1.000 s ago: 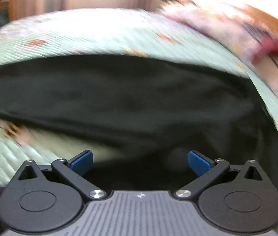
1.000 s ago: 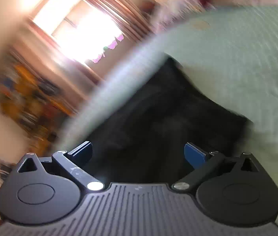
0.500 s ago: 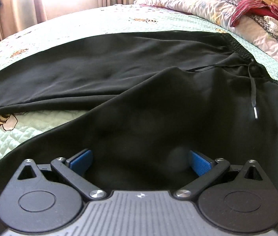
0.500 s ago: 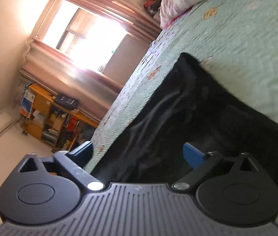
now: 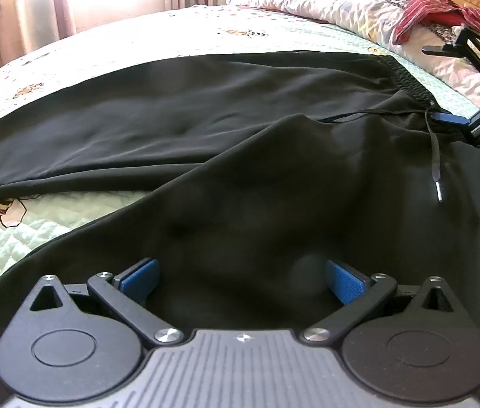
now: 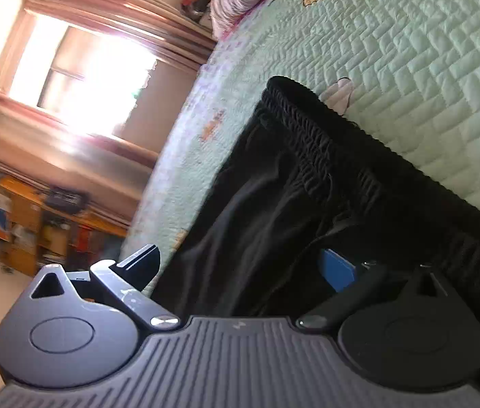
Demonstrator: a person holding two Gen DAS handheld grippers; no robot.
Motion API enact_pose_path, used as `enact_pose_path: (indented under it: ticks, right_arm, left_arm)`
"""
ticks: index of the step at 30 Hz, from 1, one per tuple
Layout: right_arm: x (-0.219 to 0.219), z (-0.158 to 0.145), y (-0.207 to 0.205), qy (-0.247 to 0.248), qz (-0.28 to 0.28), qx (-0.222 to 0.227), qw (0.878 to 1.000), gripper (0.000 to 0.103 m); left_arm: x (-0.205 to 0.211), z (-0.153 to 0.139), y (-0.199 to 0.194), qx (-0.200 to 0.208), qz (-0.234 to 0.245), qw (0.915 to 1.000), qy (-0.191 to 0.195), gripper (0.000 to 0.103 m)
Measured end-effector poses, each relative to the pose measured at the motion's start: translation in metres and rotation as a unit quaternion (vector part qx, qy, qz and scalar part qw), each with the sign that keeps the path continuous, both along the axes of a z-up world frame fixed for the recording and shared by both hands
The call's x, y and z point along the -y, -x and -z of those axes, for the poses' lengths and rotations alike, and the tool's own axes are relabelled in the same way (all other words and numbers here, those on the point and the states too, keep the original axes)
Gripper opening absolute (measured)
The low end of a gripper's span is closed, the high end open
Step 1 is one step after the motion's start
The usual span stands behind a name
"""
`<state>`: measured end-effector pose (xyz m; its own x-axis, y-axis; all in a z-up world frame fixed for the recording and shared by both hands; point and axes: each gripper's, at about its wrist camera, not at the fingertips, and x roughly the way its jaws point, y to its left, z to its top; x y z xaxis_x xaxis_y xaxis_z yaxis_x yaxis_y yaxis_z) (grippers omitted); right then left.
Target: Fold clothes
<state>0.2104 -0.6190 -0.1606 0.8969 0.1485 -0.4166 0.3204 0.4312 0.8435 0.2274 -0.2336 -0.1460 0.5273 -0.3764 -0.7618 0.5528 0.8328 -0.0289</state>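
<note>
Right gripper (image 6: 240,268) has swung in to the waistband since a second ago; its jaws have just been opening, nothing clamped.

The black track pants (image 5: 240,156) lie spread across the green quilted bedspread (image 5: 19,238), one leg stretched toward the window, the nearer one bunched under the left gripper (image 5: 241,278), whose blue pads stand wide apart over the cloth without pinching it. The right gripper gapes at the elastic waistband (image 6: 311,142), by the drawstring (image 5: 436,159). Pillows (image 5: 325,0) sit at the headboard.
</note>
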Motion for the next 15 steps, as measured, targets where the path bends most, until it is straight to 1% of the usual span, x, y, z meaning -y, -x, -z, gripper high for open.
enact_pose_path:
  ticks: [1,6,8,11,13,15]
  right_arm:
    - [0.000,0.001,-0.001,0.001,0.002,-0.004,1.000,0.103]
    - [0.003,0.008,-0.015,-0.004,0.008,-0.026,1.000,0.103]
    - [0.003,0.008,-0.017,-0.007,0.021,-0.024,0.999,0.103]
    - [0.006,0.015,-0.015,-0.022,0.046,0.017,0.999,0.103]
    - [0.008,0.020,-0.012,-0.032,0.051,0.048,0.997,0.103]
    - [0.009,0.022,-0.008,-0.036,0.052,0.067,0.996,0.103]
  left_arm:
    - [-0.001,0.000,0.000,0.001,0.001,1.0000,0.001,0.103]
    - [-0.002,0.000,0.001,0.003,0.000,1.0000,0.003,0.103]
    - [-0.002,0.000,0.001,0.003,0.001,1.0000,0.004,0.103]
    - [-0.003,0.000,0.001,0.003,0.003,1.0000,0.007,0.103]
    - [-0.004,0.001,0.002,0.004,0.005,0.9999,0.008,0.103]
    - [-0.005,0.001,0.002,0.005,0.007,0.9999,0.010,0.103]
